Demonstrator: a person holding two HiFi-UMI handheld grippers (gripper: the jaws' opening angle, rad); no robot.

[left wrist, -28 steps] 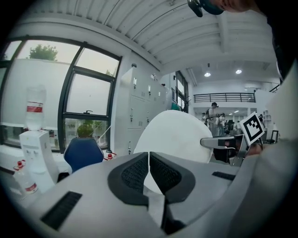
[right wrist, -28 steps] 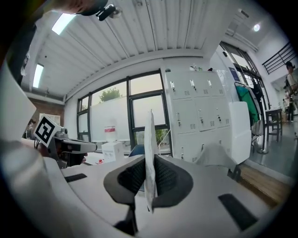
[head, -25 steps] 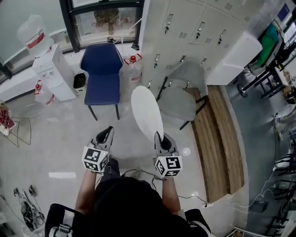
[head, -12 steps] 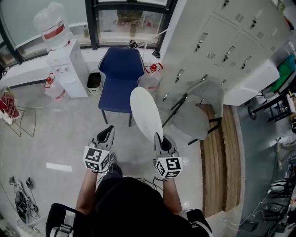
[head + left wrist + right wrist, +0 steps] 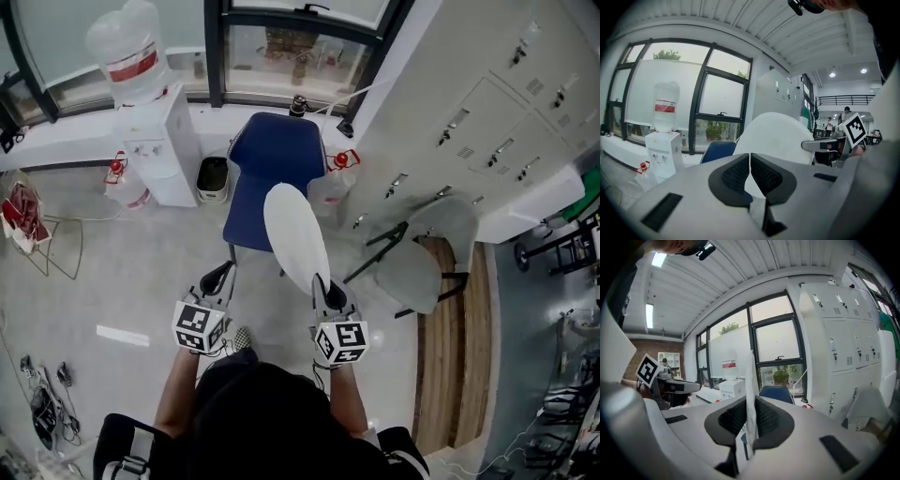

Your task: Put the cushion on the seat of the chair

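Cushion [image 5: 295, 236] stands upright, edge pinched in right gripper [image 5: 322, 283] fingers; left gripper [image 5: 217, 277] fingers are closed, empty. The chair [image 5: 267, 178] is at 12 o'clock. Such thin edge grip may let the cushion slip.

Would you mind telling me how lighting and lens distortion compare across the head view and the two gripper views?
Head view: even daylight, sharp, the lockers slanted by the wide lens. Left gripper view: heavy fisheye with black corners, the window washed out and bright. Right gripper view: the same fisheye vignette, a ceiling lamp glaring, the cushion edge soft so close to the lens.
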